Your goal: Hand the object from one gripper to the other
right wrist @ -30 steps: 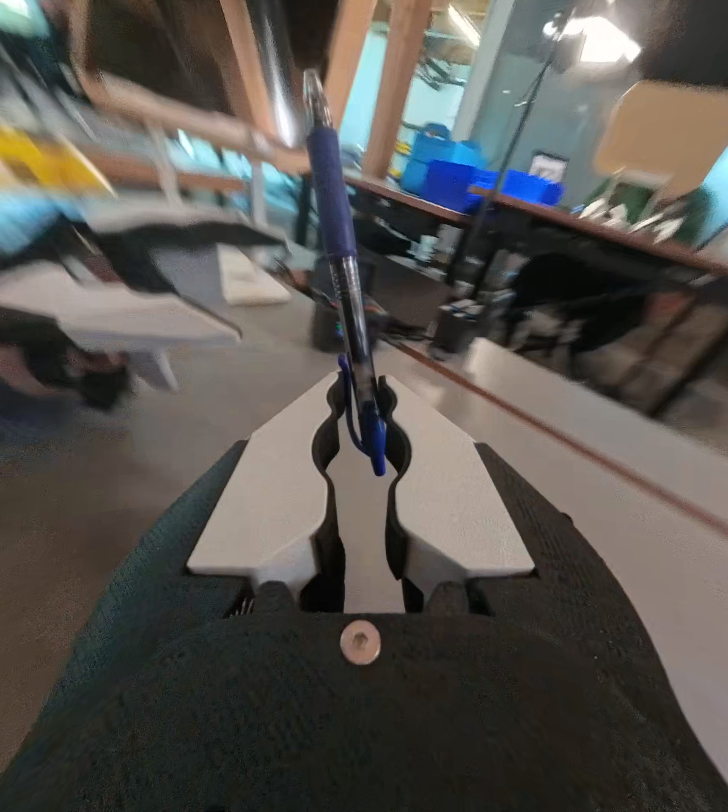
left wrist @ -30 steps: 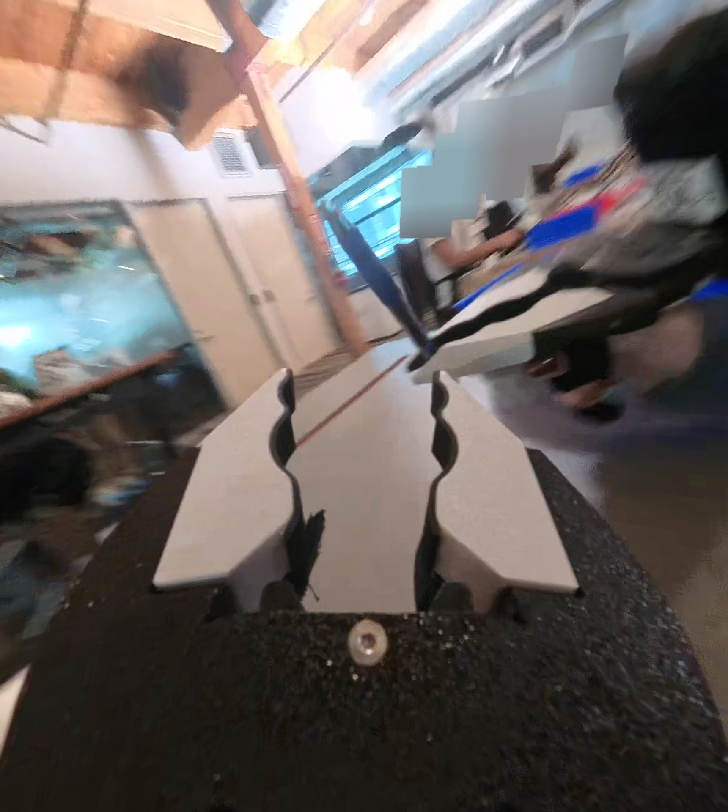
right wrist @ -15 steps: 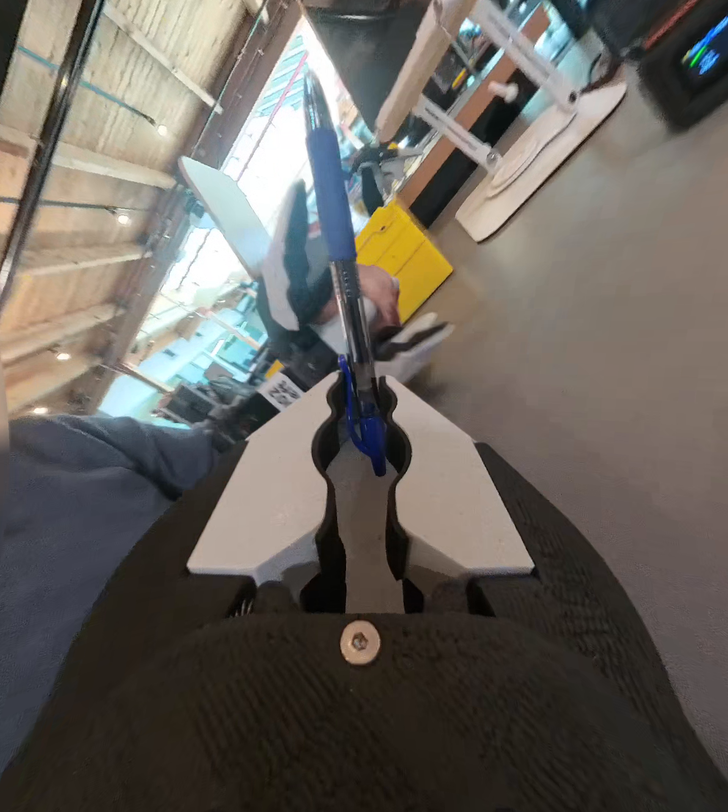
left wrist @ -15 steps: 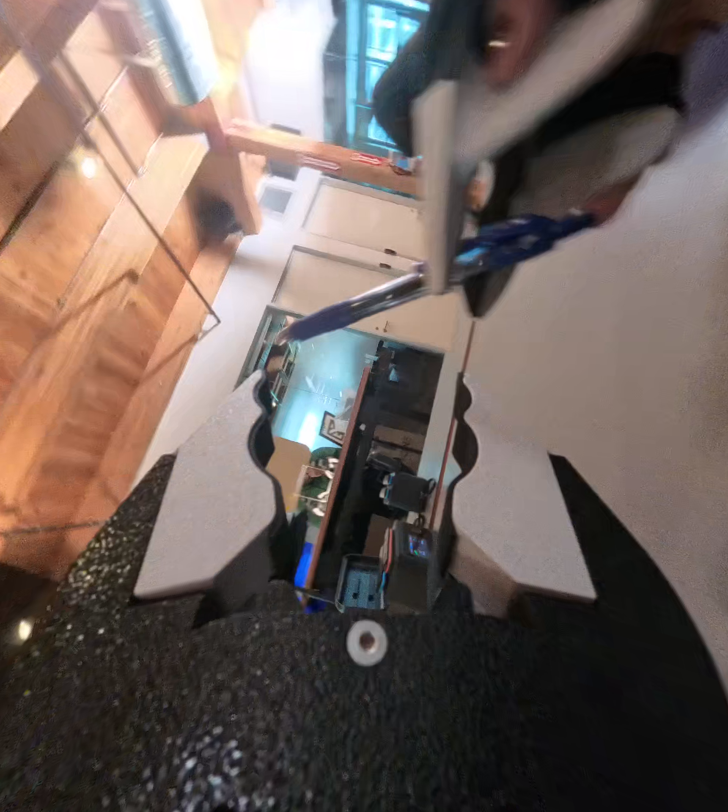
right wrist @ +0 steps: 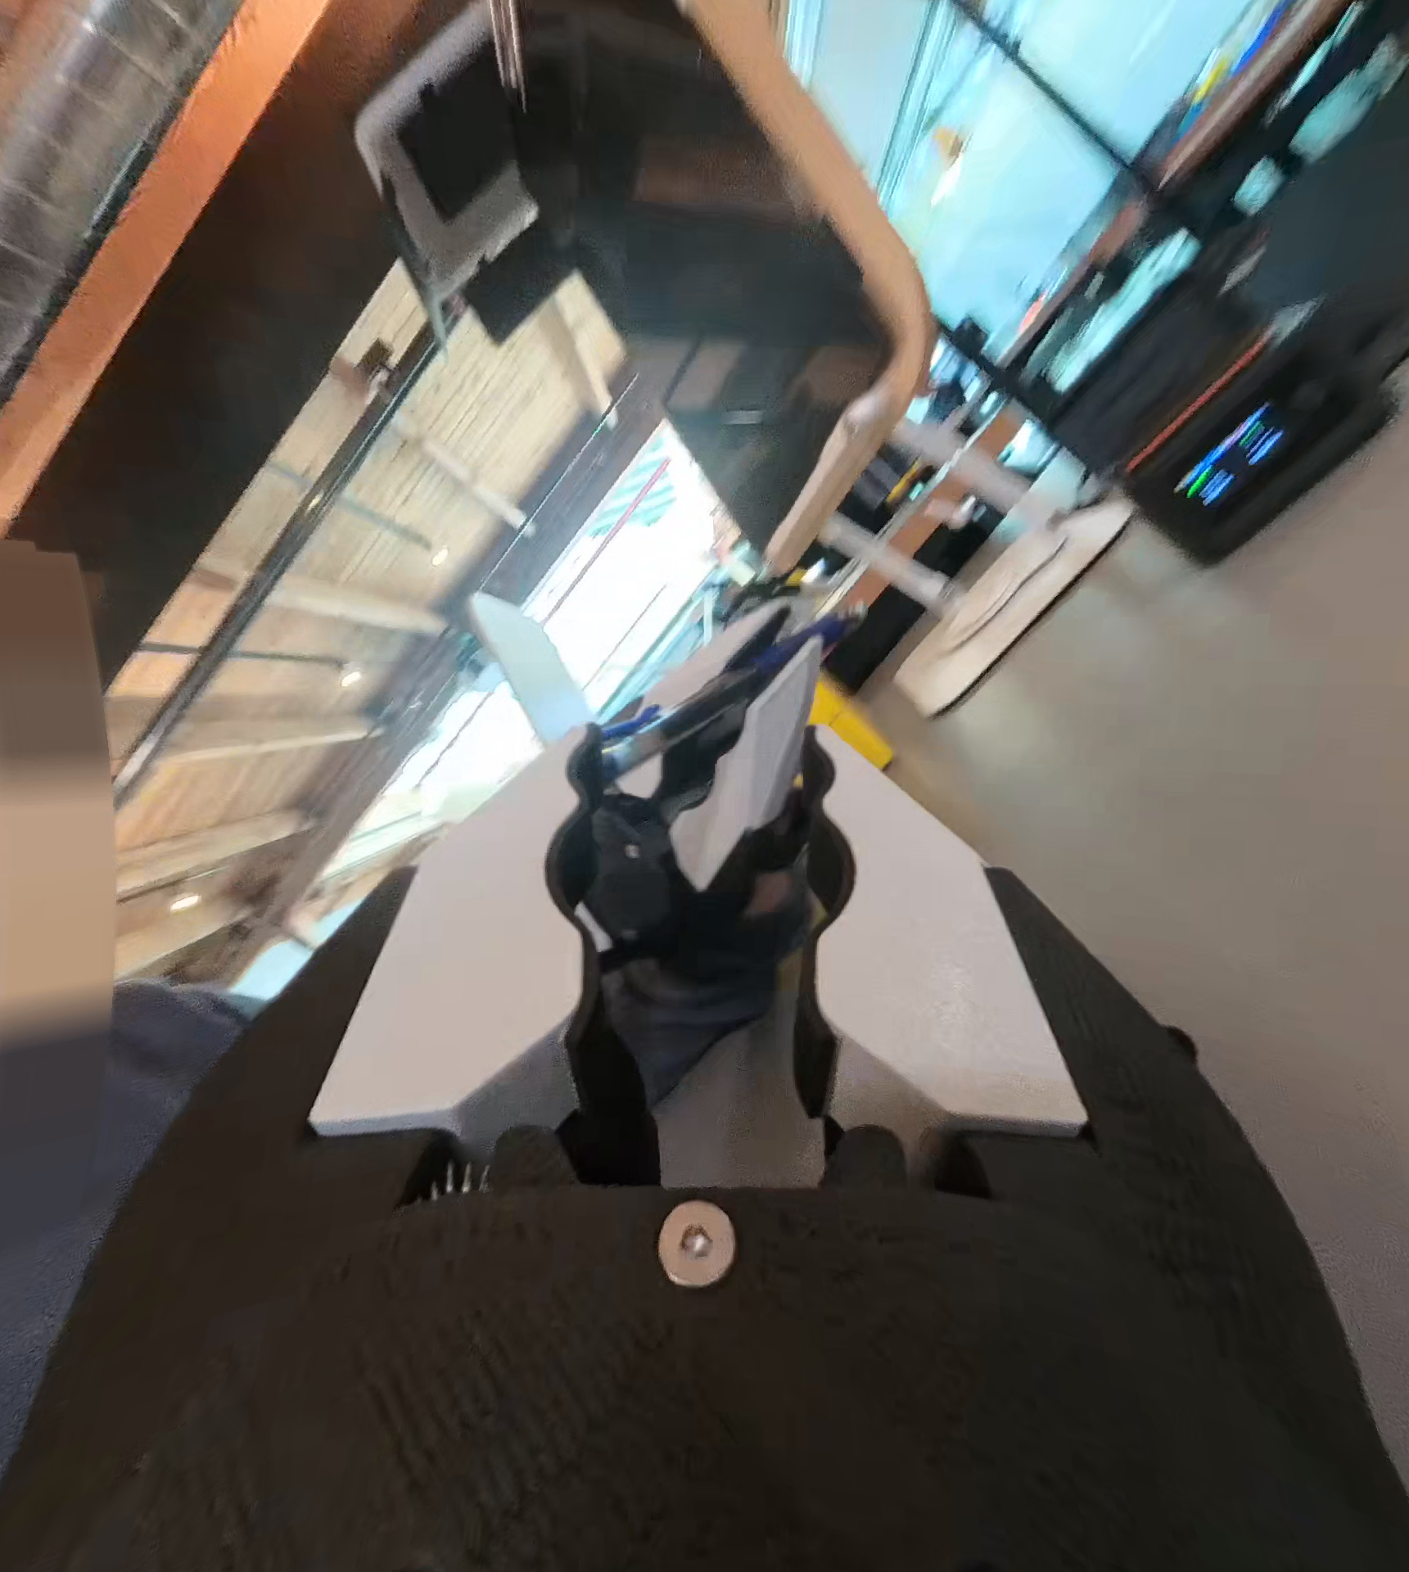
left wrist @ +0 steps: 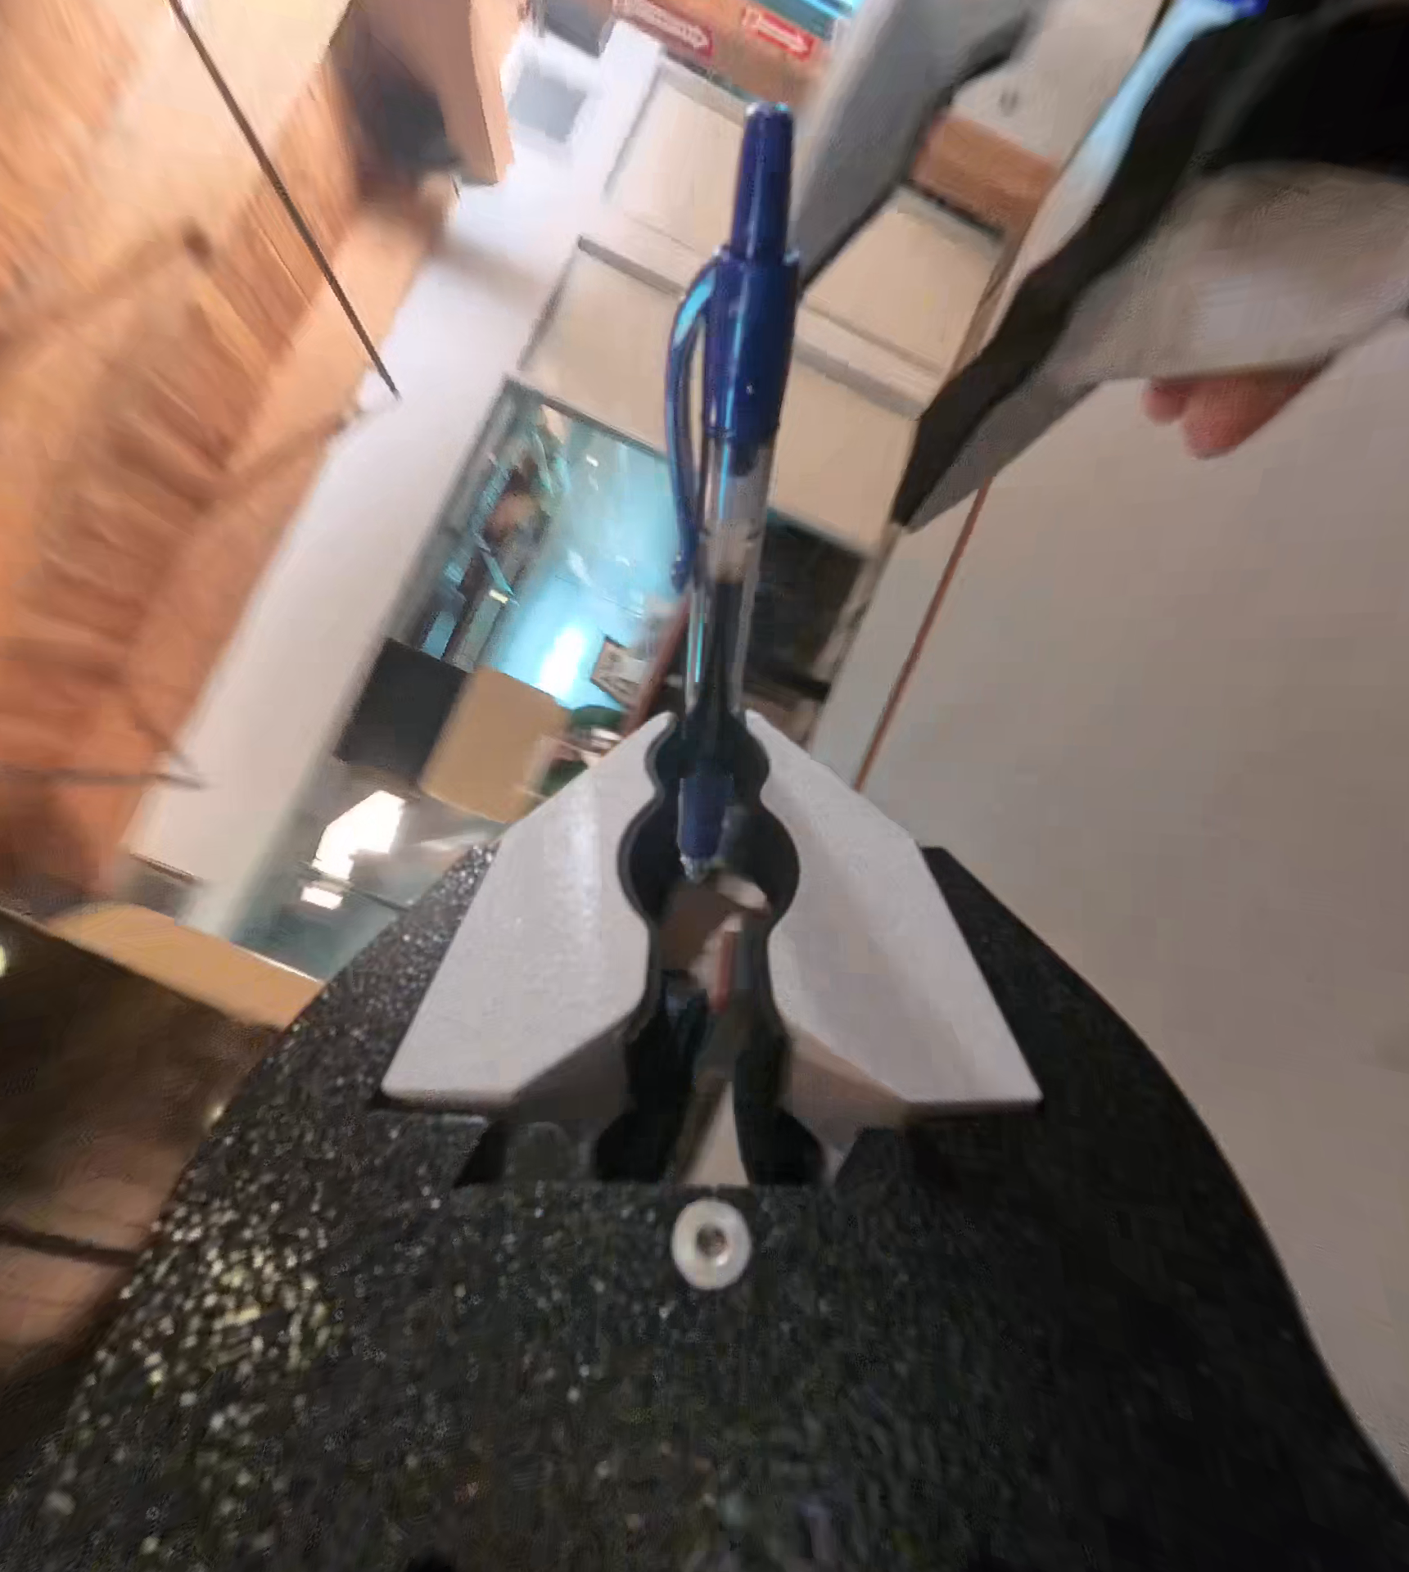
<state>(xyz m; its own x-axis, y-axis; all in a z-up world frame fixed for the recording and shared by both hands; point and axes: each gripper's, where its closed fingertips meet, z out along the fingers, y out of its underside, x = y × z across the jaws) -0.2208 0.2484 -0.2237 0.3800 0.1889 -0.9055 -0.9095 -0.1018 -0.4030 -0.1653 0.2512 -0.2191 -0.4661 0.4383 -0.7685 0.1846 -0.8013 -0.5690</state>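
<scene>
Pen (left wrist: pixel 747 357) clamped upright in left tool (left wrist: pixel 711 740); right tool (right wrist: pixel 696 770) spread wide.

workshop-lab | timber ceiling (left wrist: pixel 46 340) – metal duct (right wrist: pixel 29 213) – glass partitions (right wrist: pixel 981 170)

Glossy plastic pen (left wrist: pixel 739 442); matt white tongs (left wrist: pixel 709 817) on grainy black body.
</scene>
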